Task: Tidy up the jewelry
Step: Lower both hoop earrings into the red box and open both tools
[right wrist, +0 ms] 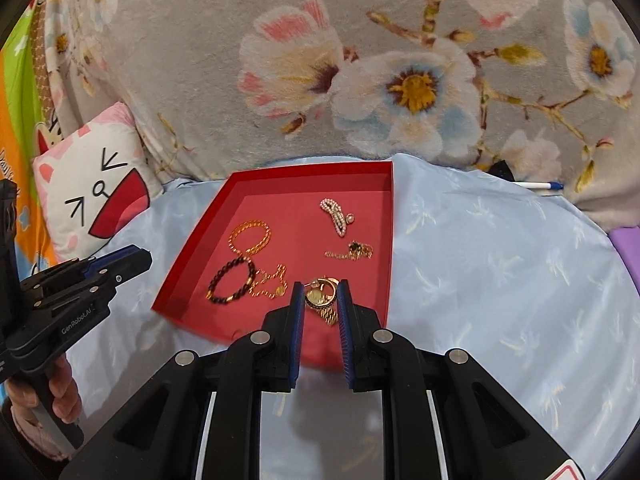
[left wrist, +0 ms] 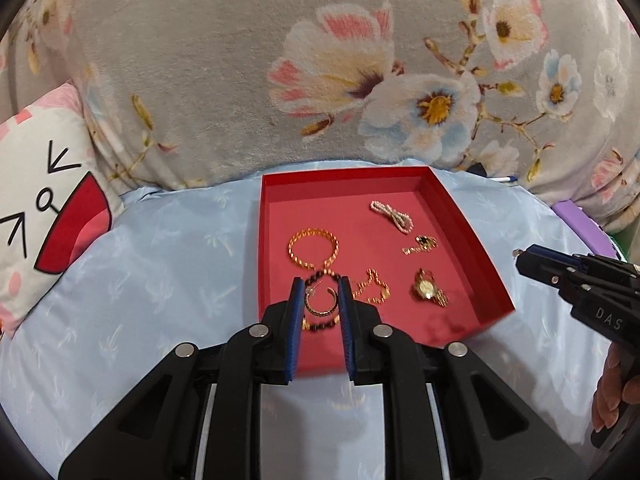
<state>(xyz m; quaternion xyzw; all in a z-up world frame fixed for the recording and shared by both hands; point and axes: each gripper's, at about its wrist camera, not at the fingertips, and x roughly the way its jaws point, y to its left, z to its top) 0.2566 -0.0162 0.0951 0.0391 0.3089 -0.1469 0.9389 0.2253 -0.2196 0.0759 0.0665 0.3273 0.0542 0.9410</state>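
A shallow red tray (left wrist: 486, 270) (right wrist: 382, 240) lies on light blue cloth and holds jewelry: a gold chain bracelet (left wrist: 313, 248) (right wrist: 250, 236), a dark bead bracelet (right wrist: 232, 282), a pearl clip (left wrist: 392, 216) (right wrist: 337, 214), a gold brooch (left wrist: 420, 245) (right wrist: 352, 251), a thin gold chain (left wrist: 374, 286) (right wrist: 272, 282) and a gold watch (left wrist: 429, 290). My left gripper (left wrist: 321, 294) holds a small gold hoop earring (left wrist: 320, 304) between its pads above the bead bracelet. My right gripper (right wrist: 320, 296) holds a gold ring (right wrist: 326, 292) over the watch.
A grey floral blanket (left wrist: 224, 60) rises behind the tray. A cat-face pillow (left wrist: 44, 184) lies at the left. A pen (right wrist: 540, 186) and a purple object (right wrist: 628, 242) lie at the right. The person's hands (right wrist: 60, 392) grip the handles.
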